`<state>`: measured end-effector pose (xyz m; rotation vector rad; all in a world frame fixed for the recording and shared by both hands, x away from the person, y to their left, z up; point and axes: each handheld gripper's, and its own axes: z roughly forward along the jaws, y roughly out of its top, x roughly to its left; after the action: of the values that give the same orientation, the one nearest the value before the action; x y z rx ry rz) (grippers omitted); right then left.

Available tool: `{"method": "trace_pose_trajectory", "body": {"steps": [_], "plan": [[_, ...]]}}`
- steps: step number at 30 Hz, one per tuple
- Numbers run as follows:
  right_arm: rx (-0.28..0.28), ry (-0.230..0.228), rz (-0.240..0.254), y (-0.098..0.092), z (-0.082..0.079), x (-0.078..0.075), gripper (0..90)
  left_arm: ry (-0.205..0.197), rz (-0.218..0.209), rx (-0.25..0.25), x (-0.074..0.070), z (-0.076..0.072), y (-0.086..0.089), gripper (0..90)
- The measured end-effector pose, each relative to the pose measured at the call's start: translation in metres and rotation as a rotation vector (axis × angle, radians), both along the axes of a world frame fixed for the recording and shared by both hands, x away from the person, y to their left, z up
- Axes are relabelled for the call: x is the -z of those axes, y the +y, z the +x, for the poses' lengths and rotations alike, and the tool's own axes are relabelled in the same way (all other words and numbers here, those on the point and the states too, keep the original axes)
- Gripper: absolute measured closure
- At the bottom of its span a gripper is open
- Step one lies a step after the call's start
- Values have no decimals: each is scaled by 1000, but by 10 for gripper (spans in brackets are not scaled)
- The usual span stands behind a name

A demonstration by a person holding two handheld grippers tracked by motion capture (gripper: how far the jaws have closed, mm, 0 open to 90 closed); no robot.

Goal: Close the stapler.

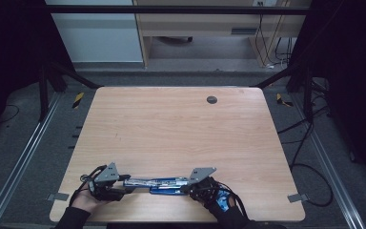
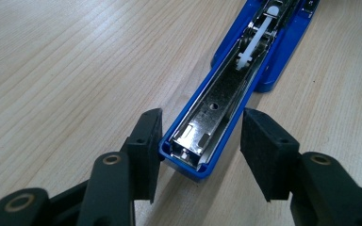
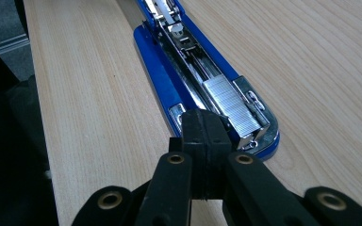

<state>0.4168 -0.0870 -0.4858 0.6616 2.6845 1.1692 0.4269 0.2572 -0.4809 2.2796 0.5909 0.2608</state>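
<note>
A blue stapler [image 1: 159,183] lies folded open flat near the table's front edge, its metal channel facing up. My left gripper [image 1: 126,183] is at its left end. In the left gripper view the open jaws [image 2: 201,127] straddle the tip of the stapler's blue arm [image 2: 217,99]; the left pad [image 2: 146,141] is at the arm's corner and the right pad [image 2: 264,150] stands off it. My right gripper [image 1: 188,187] is at the other end. Its jaws [image 3: 205,125] are shut together, tips resting on the stapler [image 3: 193,80] beside a strip of silver staples [image 3: 231,101].
The wooden table [image 1: 171,129] has a dark round grommet [image 1: 212,99] at the back centre. Its front edge runs just under both hands. Metal rails and loose cables [image 1: 305,167] lie on the grey floor on either side.
</note>
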Motion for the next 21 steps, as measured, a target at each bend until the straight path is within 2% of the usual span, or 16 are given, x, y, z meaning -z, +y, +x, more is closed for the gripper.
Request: {"method": "trace_pose_trajectory", "body": {"steps": [5,11,16,21], "plan": [[1,-2,0,0,0,0,900,12,-7,0,-1,1,1,497],[1,-2,-1,0,0,0,900,-1,-9,4,-4,0,1,498],[1,-2,0,0,1,0,900,2,-50,-3,-9,0,3,511],[1,-2,-1,0,1,0,900,1,-38,-3,-10,0,2,511]]}}
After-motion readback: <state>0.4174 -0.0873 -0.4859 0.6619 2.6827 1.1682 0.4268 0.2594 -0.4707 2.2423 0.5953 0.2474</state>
